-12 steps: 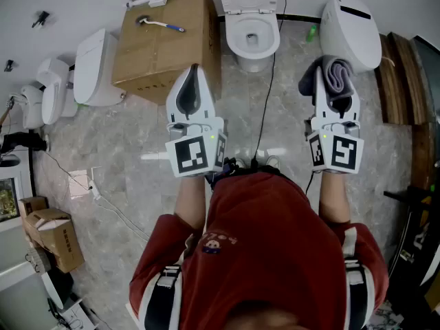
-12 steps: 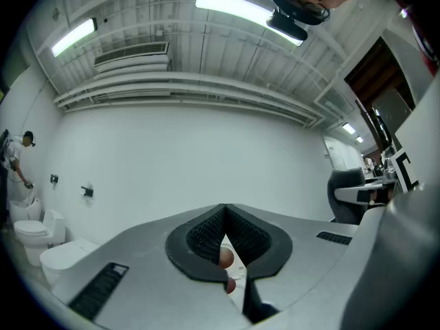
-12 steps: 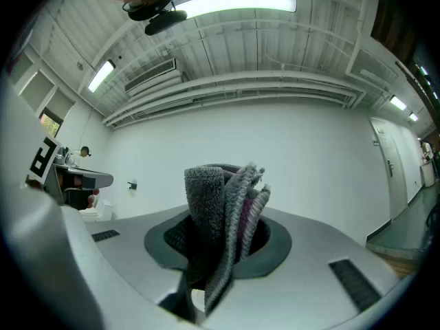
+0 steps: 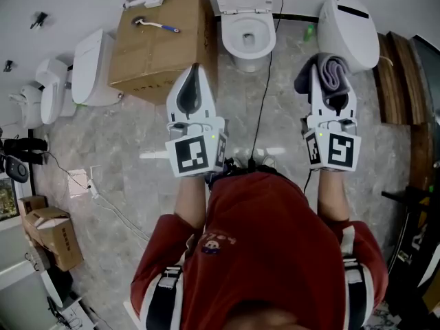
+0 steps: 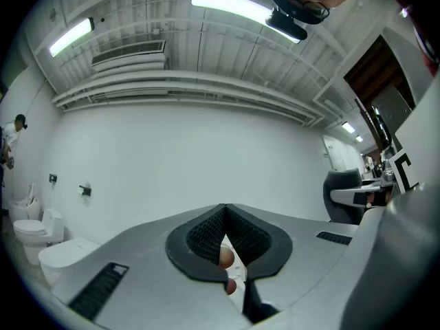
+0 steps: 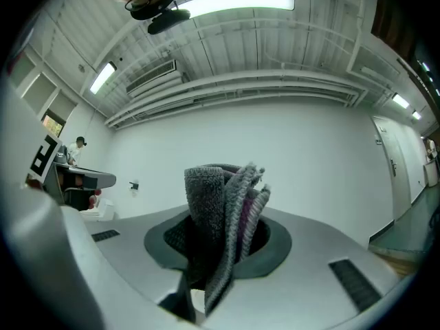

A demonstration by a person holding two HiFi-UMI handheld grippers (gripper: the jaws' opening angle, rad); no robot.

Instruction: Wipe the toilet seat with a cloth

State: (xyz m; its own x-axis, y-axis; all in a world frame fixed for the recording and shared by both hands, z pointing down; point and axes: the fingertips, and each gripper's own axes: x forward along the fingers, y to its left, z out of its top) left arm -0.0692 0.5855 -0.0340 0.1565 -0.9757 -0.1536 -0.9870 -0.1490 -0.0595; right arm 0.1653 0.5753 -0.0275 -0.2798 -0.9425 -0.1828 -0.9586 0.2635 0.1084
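A white toilet [image 4: 246, 29] stands against the far wall with its lid raised and the seat ring [image 4: 230, 41] showing. A folded grey cloth [image 4: 335, 73] sticks up from my right gripper [image 4: 328, 81], which is shut on it, to the right of the toilet and short of it. In the right gripper view the cloth [image 6: 221, 212] fills the gap of the gripper [image 6: 223, 205] and hides the pads. My left gripper [image 4: 194, 71] hangs left of the toilet, over the corner of a cardboard box. Its jaws [image 5: 225, 212] are shut with nothing between them.
The large cardboard box [image 4: 155, 47] stands left of the toilet with a brush [image 4: 157, 24] on top. A second white toilet [image 4: 349, 27] stands at the right, more white fixtures [image 4: 93, 64] at the left. A black cable [image 4: 267, 95] runs across the marble floor.
The right gripper with the cloth sits slightly higher and further left in the head view. The left gripper has kept its place.
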